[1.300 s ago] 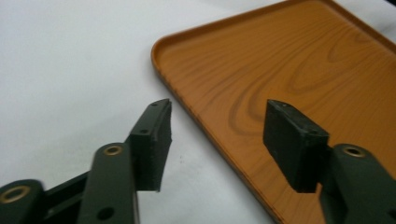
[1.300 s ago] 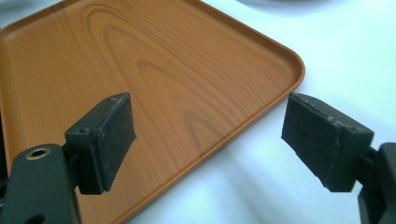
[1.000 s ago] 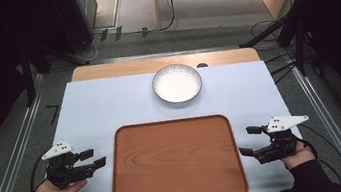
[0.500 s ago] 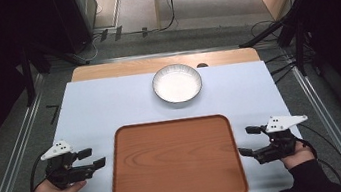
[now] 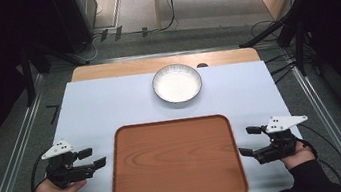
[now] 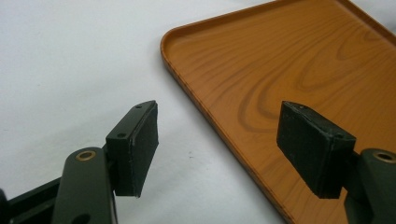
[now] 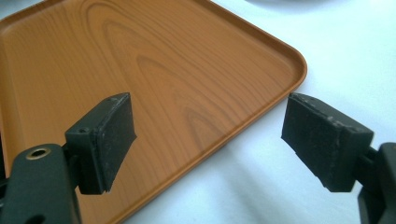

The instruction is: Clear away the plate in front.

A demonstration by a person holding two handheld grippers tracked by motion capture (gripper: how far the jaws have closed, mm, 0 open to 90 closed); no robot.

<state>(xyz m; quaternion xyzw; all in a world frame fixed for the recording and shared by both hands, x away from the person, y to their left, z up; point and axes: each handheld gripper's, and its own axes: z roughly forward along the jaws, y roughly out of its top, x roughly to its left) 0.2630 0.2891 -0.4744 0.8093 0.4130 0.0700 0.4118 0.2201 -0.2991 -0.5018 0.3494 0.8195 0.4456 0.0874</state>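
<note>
Now the left tool [image 5: 97, 156] has just been opening its jaws: a second ago they stood a little narrower, and now they stand wide, with nothing between them. In the left gripper view one pad hangs over the bare white table [image 6: 70, 60] and the other over the tray [image 6: 299, 60], so the tray's left rim runs through the gap without either pad touching it. That is the only change; both hands sit where they were, and tray and bowl lie as before.

The right tool [image 5: 246, 141] is also spread wide and holds nothing. In the right gripper view its jaws straddle the tray's right rim the same way, one pad above the wood, the other above the table, both clear of it.

The tray [image 5: 175, 163] lies flat at the near middle of the table, between the two tools, each just beside one of its short sides. The bowl [image 5: 177, 83] stands well apart at the far side, upright and apparently empty.

My reading is that the work is at its very start: both tools are lined up on opposite edges of the tray and, with the left one now as open as the right, are ready to close on the rims. The next move would call for both to lower slightly and pinch together, evenly, or the tray may tilt.
</note>
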